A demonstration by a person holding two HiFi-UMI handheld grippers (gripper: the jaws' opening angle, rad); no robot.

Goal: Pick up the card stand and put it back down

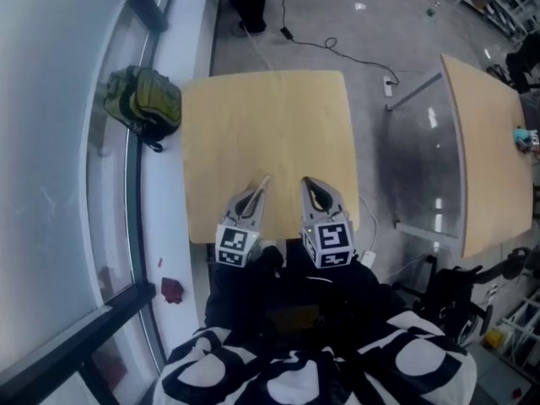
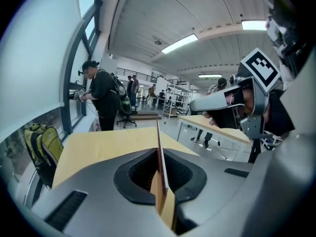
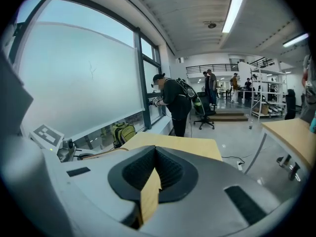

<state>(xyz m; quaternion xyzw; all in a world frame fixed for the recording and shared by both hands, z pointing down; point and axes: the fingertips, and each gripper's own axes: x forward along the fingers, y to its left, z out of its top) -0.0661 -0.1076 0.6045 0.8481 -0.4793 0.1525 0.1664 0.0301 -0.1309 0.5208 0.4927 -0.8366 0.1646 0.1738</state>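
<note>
Card stand indiscernible; ceiling [image 3: 197, 6] gripper-views only.

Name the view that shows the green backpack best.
The head view: the green backpack shows whole from above, by the window, left of the table. The left gripper view catches it near the picture's left edge, beside the table; the right gripper view shows it small and distant.

- Ahead of my left gripper [image 1: 264, 180] and right gripper [image 1: 305, 180], the pale wooden square tabletop [image 1: 270, 125] lies open.
- An olive-green fabric backpack [image 1: 148, 99] sits just beside its far-left corner, against the frosted window wall [image 1: 51, 142].
- To my right is a strip of grey floor [image 1: 405, 167], then a second wooden table [image 1: 489, 159].
</note>
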